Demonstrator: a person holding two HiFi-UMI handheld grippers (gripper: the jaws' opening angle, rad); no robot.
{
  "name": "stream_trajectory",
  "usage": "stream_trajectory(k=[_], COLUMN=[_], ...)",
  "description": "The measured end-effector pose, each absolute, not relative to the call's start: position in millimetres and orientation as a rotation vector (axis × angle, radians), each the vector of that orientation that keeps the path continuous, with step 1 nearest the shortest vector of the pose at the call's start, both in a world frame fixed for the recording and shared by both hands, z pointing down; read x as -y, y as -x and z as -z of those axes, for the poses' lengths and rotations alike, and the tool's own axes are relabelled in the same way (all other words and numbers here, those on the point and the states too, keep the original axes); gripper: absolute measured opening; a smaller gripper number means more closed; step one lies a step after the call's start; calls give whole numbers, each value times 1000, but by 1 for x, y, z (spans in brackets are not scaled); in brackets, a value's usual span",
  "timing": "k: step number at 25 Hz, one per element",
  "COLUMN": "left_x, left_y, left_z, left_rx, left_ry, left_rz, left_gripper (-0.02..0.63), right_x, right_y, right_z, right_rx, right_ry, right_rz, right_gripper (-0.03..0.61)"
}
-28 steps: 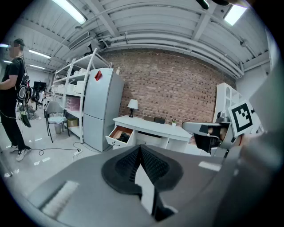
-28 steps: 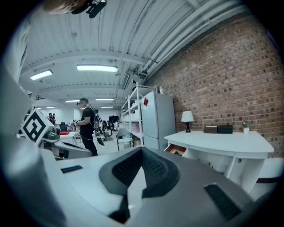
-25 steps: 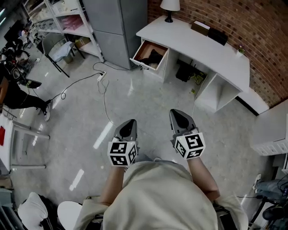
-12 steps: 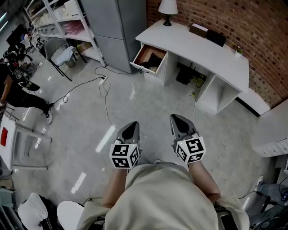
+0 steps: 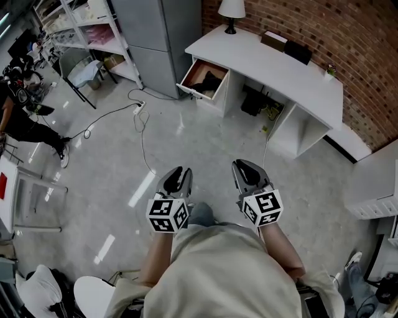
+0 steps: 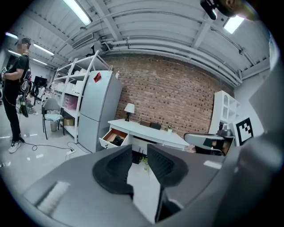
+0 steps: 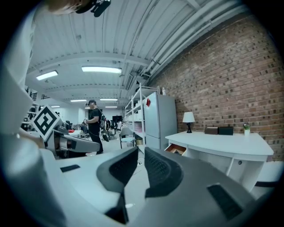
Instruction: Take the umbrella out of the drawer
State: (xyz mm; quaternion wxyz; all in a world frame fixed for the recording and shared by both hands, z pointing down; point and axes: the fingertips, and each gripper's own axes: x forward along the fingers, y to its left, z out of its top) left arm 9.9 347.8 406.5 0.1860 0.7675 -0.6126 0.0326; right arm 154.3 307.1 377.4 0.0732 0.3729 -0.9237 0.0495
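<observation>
A dark folded umbrella (image 5: 209, 81) lies in the open drawer (image 5: 194, 88) at the left end of a white desk (image 5: 273, 67), far ahead across the floor. In the left gripper view the drawer (image 6: 106, 140) shows the umbrella (image 6: 117, 140) as a dark lump. From the right gripper view only the drawer's (image 7: 177, 149) side shows. My left gripper (image 5: 179, 171) (image 6: 140, 153) and right gripper (image 5: 245, 165) (image 7: 141, 155) hang side by side near my body, pointing at the desk. Both pairs of jaws are opening, the left wider, with nothing between them.
A grey fridge (image 5: 158, 37) and white shelving (image 5: 84, 28) stand left of the desk. A cable with a power strip (image 5: 140, 107) trails over the floor between me and the drawer. A lamp (image 5: 231, 11) and dark boxes (image 5: 297, 49) sit on the desk. A person (image 5: 18, 121) stands far left.
The left gripper's jaws have parted a little, having been together before. Both grippers keep nearly the same place in the head view, and the person at far left has shifted.
</observation>
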Motion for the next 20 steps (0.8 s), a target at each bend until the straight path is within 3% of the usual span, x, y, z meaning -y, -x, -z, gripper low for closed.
stream_trajectory(k=[4,6,8,11,15,20], left_x=[-335,-326,-314,-294,-259,-206], left_y=[-7,-4,-1,4,17,37], left_z=[-407,-408,-410,-415,-421,-421], left_rx=[1729,1731,1735,1737,1743,1728], left_ry=[-2171,-2172,-2176,-2182,-2171,-2186], left_rz=[-86,-86,-91,-104,-103,-116], left_gripper=[201,245,267,300,326,353], right_x=[-296,-288,-277,-258,-224,-172], right_y=[-152,-148,-143,-134,-123,-103], right_z=[-378,-380,-382,-387,-390,-391], right_rx=[2789,2792,2793,2793,2810,2809], right_ry=[-1103,-1085,-1062,-1042,-1047,-1050], right_rz=[-171,-174,-164,-165,-225,-223], right_gripper=[118,190,266,324,376,390])
